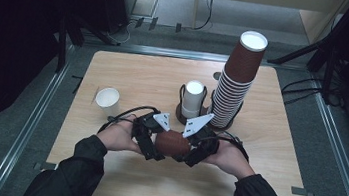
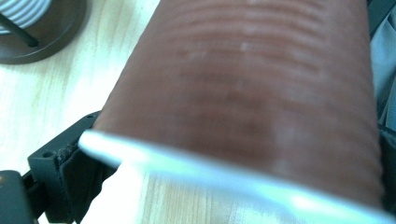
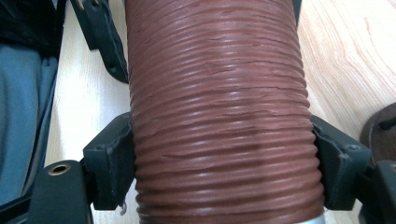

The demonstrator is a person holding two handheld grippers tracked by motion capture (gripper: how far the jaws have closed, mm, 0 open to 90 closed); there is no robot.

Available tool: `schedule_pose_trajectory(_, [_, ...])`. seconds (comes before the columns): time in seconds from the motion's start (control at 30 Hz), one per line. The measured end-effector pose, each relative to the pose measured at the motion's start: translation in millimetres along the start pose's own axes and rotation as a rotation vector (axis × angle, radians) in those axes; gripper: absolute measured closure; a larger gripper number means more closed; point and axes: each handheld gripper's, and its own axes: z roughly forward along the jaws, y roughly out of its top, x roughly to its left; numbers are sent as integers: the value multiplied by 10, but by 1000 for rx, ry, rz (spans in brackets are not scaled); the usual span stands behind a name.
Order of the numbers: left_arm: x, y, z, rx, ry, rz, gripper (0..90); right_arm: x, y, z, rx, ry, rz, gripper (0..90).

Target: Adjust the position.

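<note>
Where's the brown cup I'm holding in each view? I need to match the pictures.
High view: the brown cup lies on its side, low centre, between the left gripper and right gripper.
Left gripper view: the cup sits close up, white rim toward the camera.
Right gripper view: the cup runs up the middle, with a pad pressed on each side.
Shared landmark: the dark round cup-holder base.

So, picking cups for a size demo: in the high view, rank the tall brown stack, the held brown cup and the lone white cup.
Largest: tall brown stack.
Then: held brown cup.
Smallest: lone white cup, though the two look close.
</note>
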Motion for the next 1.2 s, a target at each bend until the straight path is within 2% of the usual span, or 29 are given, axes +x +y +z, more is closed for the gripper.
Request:
schedule_pose_trajectory(0.53, [48,-175,-202,-96,10,-35,0,-30,-77,-179,-45,-20,40,214])
schedule_pose_trajectory(0.7, [62,-210,-241,-122,14,-50,0,-40,-93,-221,-61,-33,36,214])
schedule_pose_trajectory(0.83, [66,-217,-252,-140,10,-55,0,-43,-109,-262,-67,-25,49,214])
schedule_pose_trajectory(0.87, [63,-218,-255,-146,9,-58,0,-52,-111,-277,-80,-36,45,214])
schedule_pose_trajectory(0.93, [66,-221,-263,-158,-4,-60,0,-51,-112,-296,-92,-29,57,214])
schedule_pose_trajectory(1.0, [71,-227,-274,-183,-23,-66,0,-50,-113,-312,-104,-25,58,214])
schedule_pose_trajectory(1.2, [91,-233,-293,-311,-73,-98,0,-46,-106,-334,-143,-14,48,214])
